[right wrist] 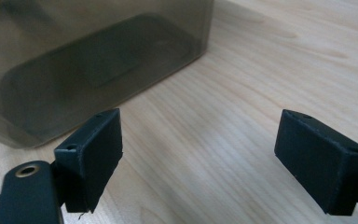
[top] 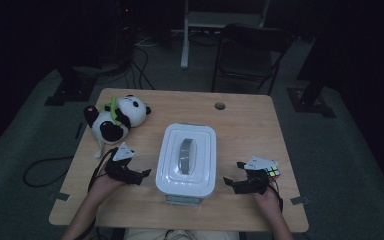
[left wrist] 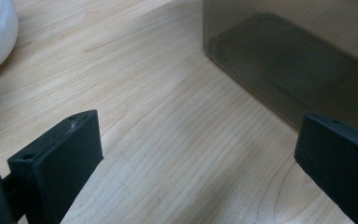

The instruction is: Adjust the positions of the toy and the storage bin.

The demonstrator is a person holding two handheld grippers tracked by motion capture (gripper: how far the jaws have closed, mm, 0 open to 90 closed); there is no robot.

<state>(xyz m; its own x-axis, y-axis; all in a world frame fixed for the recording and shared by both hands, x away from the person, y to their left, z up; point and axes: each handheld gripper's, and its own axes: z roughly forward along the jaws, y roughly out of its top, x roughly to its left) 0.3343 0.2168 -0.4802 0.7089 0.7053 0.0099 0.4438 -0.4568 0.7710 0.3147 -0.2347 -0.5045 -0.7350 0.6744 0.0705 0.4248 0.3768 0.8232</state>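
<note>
A: Wooden table (top: 240, 112), dark room around it, black chair (top: 250, 50) behind. Go, jaws first.

B: Left gripper (top: 142, 175): jaws spread wide, nothing between them, bare wood under. Left gripper view shows the box's smoky translucent wall (left wrist: 289, 60) just past the right jaw, apart from it.

A: Right one?

B: Right gripper (top: 232, 181): jaws also wide apart, holding nothing. Right gripper view has the same tinted wall (right wrist: 88, 60) ahead of the left jaw, not touching.

A: So where's the box?

B: Storage box (top: 186, 159) sits at the table's middle, near the front edge, between the two grippers. White lid on, grey handle (top: 186, 156) along its top. Each gripper points inward at one side of it.

A: Hands?

B: Left hand (top: 102, 186) and right hand (top: 267, 200) low at the near edge, forearms coming in from the bottom.

A: Other stuff?

B: Panda plush (top: 115, 117) at far left, well clear of the box. Colourful puzzle cube (top: 272, 171) just beside the right gripper. Round hole (top: 220, 106) in the tabletop near the back edge.
</note>
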